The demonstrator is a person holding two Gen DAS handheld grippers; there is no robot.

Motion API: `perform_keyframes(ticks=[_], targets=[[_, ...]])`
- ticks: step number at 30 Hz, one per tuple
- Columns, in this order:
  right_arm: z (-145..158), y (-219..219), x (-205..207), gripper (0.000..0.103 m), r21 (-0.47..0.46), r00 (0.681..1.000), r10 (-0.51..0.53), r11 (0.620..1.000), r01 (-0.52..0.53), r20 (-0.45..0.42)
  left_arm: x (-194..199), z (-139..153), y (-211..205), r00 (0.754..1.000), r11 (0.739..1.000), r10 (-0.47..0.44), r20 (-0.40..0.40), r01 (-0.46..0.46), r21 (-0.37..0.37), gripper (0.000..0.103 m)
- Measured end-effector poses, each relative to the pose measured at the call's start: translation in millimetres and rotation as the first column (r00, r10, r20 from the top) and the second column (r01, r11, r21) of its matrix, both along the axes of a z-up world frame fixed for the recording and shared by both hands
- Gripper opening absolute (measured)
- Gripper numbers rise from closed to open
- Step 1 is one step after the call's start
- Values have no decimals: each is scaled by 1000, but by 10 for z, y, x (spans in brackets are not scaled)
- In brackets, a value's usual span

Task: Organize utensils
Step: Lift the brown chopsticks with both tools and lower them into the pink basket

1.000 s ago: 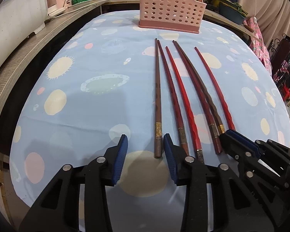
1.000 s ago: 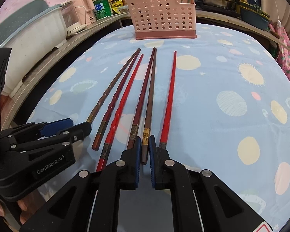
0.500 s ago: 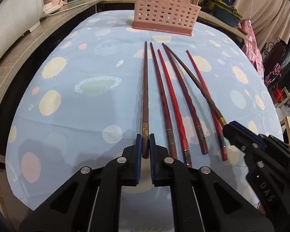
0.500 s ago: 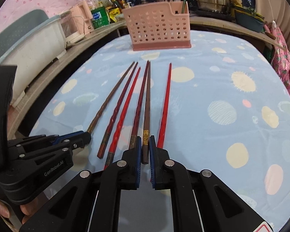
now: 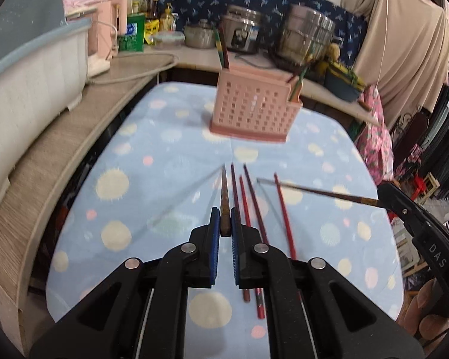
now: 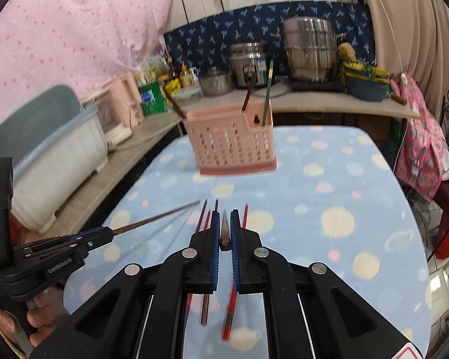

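My left gripper (image 5: 224,214) is shut on the end of a brown chopstick (image 5: 224,191), which it holds above the spotted blue tablecloth (image 5: 152,197) pointing toward the pink perforated basket (image 5: 254,113). My right gripper (image 6: 225,214) is shut on a second brown chopstick (image 6: 225,239), also lifted. Each gripper shows in the other's view: the right gripper (image 5: 382,200) at the right edge, the left gripper (image 6: 109,232) at the left. Several red chopsticks (image 5: 284,215) lie side by side on the cloth below. The basket (image 6: 230,146) holds a few upright utensils.
A white tub with a blue rim (image 5: 30,89) sits on the wooden counter (image 5: 60,161) along the left. Steel pots (image 6: 309,51) and bottles stand on the shelf behind the basket. A person's hand (image 6: 36,320) grips the left handle. Pink floral cloth (image 6: 419,155) hangs at the right.
The left gripper closed on the leftmost brown chopstick. Both grippers then rose from the table with their chopsticks, and the views tilted up toward the basket.
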State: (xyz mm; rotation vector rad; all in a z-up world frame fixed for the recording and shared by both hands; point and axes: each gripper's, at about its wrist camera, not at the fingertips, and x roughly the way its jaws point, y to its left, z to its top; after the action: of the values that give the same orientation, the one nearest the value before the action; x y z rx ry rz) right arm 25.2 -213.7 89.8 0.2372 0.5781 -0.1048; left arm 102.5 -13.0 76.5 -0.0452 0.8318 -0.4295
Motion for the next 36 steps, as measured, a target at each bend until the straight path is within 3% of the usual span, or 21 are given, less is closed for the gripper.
perform_keyframes(ticks=[17,27,31,36], targets=[[927,-274,534,6,2,982,-20,1000,20,190,667,1223,-173,983,996,36,182,-21,-87,7],[1668,-476,1102,6,49,935,-36,999,20,353,1101,2069,-369,931,978,108,347,-38,-204,7],[1857,-559,1470,6,57,921,-36,998,15,388,1386,2252,-458,914,973,139,381,-54,-224,7],[1912,-627,1893,6,51,915,-32,999,12,401,1685,2254,-618,906,975,152,394,-74,-207,7]])
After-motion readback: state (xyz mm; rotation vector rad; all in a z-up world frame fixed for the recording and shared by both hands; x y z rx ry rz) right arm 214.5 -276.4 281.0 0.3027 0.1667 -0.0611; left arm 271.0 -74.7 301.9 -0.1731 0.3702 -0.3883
